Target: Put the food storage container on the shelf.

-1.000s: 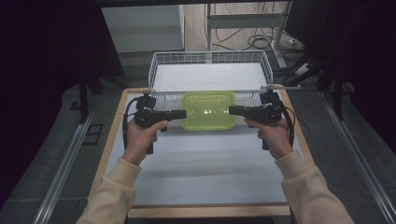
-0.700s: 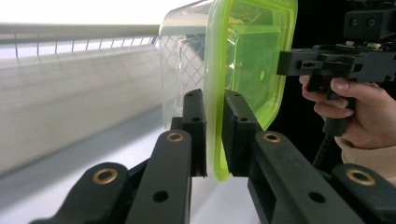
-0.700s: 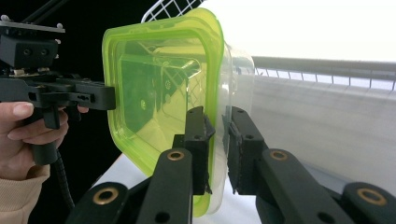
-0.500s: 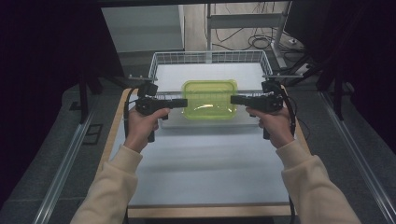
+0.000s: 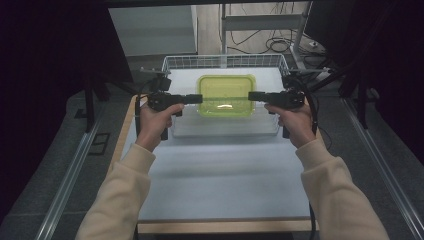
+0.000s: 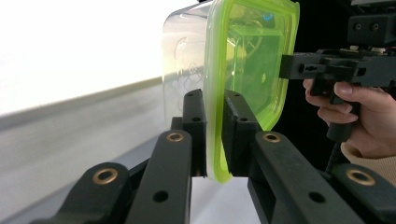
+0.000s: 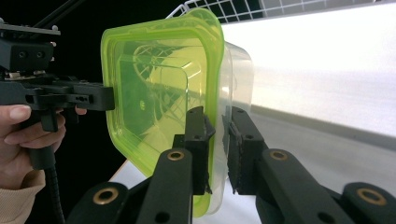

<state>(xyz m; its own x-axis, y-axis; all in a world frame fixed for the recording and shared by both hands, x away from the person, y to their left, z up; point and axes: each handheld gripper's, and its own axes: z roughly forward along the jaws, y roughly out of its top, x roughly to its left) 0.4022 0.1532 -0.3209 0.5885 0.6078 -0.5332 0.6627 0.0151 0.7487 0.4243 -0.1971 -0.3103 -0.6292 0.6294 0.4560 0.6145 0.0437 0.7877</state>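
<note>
Now container [image 5: 225, 95] carried farther over basket [image 5: 175, 64]; both claws clamping its rim.

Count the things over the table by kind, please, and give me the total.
Box with green lid: 1
Wire basket: 1
Tongs: 2, the left tongs and the right tongs, each shut on the rim of the box
Total: 4

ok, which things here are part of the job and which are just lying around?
In the job:
container with green lid, held at both ends
left gripper
right gripper
wire basket beneath it

Lying about:
cables on the floor
table
</note>
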